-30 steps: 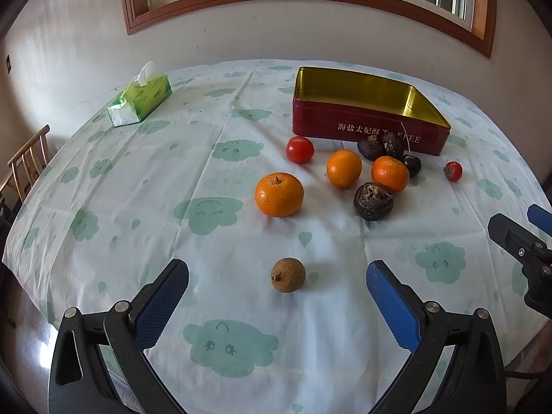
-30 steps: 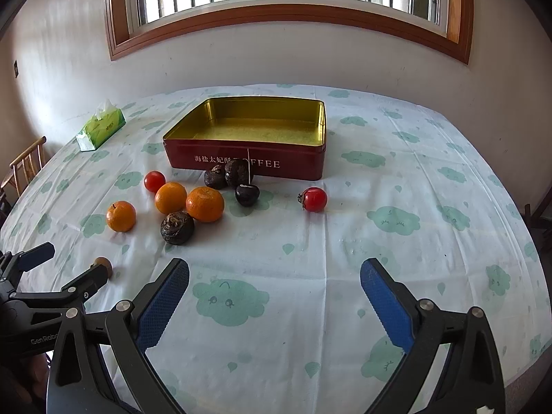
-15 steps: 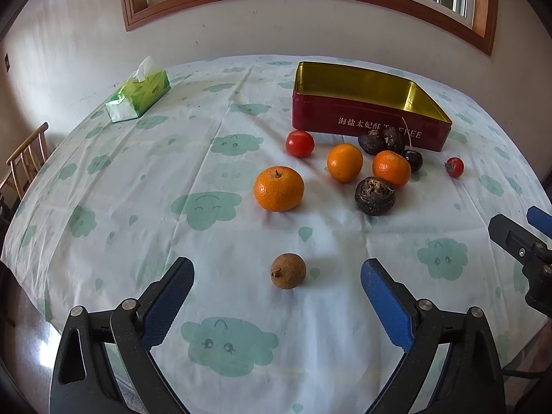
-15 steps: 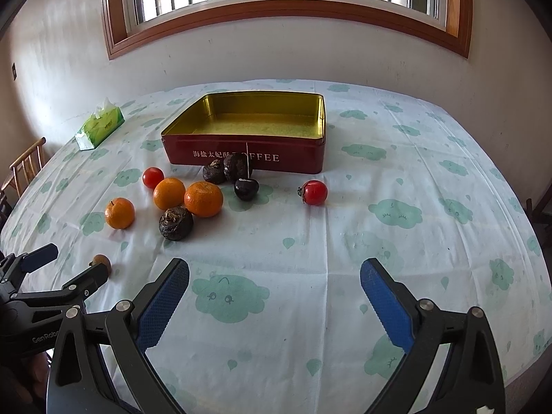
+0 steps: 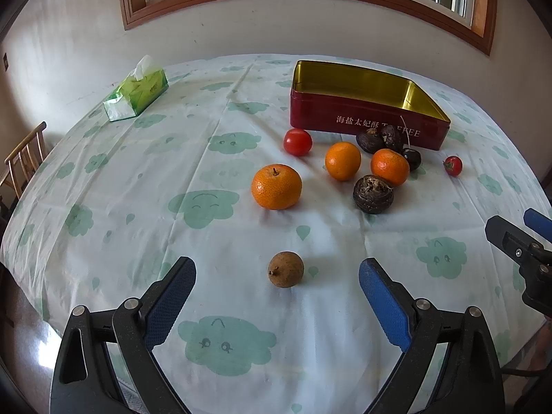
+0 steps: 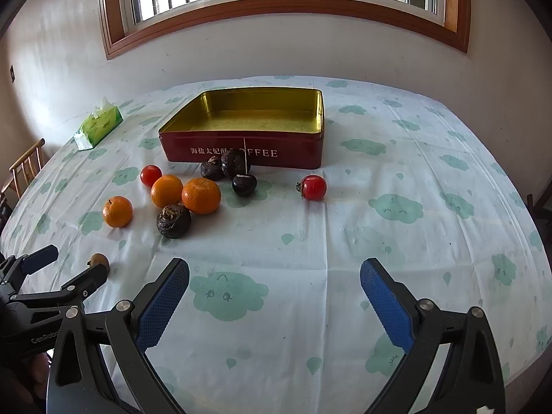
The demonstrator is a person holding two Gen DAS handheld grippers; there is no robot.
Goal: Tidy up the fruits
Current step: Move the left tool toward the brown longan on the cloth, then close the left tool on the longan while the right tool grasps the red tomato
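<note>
Just ahead of closing left tongs (image 5: 277, 293), brown longan (image 5: 286, 269), untouched

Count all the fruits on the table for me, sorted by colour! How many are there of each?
Orange: 3
Red: 2
Dark, nearly black: 4
Light brown: 1
Total: 10, all on the tablecloth; none in the tin.

Two hand-held grippers, left gripper (image 5: 277, 303) and right gripper (image 6: 275, 305), same build: black plastic frames with triangular cut-outs, silver round screws at the joints, blue textured pads, white "GenRobo" lettering on one side.
</note>
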